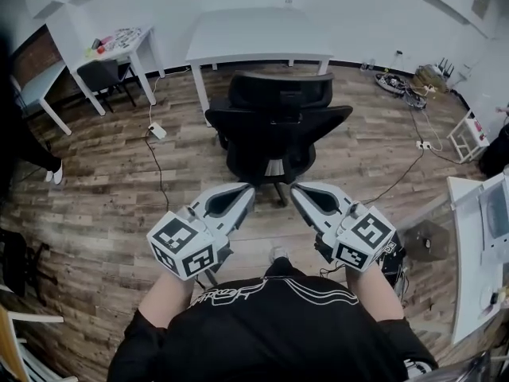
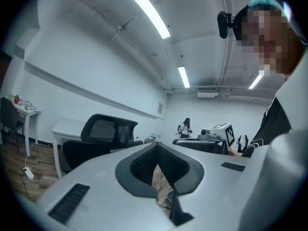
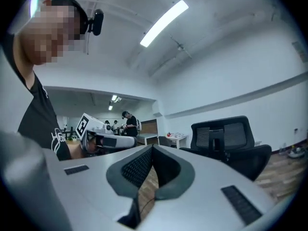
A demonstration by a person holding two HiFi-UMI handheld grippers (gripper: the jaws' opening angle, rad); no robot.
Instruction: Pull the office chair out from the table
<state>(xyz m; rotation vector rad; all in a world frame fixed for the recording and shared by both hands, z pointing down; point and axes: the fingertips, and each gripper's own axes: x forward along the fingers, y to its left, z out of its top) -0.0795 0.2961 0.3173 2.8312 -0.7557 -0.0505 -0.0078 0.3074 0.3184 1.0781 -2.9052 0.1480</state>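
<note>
The black mesh office chair stands on the wood floor a short way in front of the white table, its back turned to me. My left gripper and right gripper are raised side by side near my chest, tips angled inward, both shut and empty, apart from the chair. In the left gripper view the jaws meet at the tip, with the chair off to the left. The right gripper view shows its jaws closed too, and the chair to the right.
A second white table with small items and a dark chair stands at the back left. A cable and power strip lie on the floor left of the office chair. A white desk is at the right, with clutter by the far wall.
</note>
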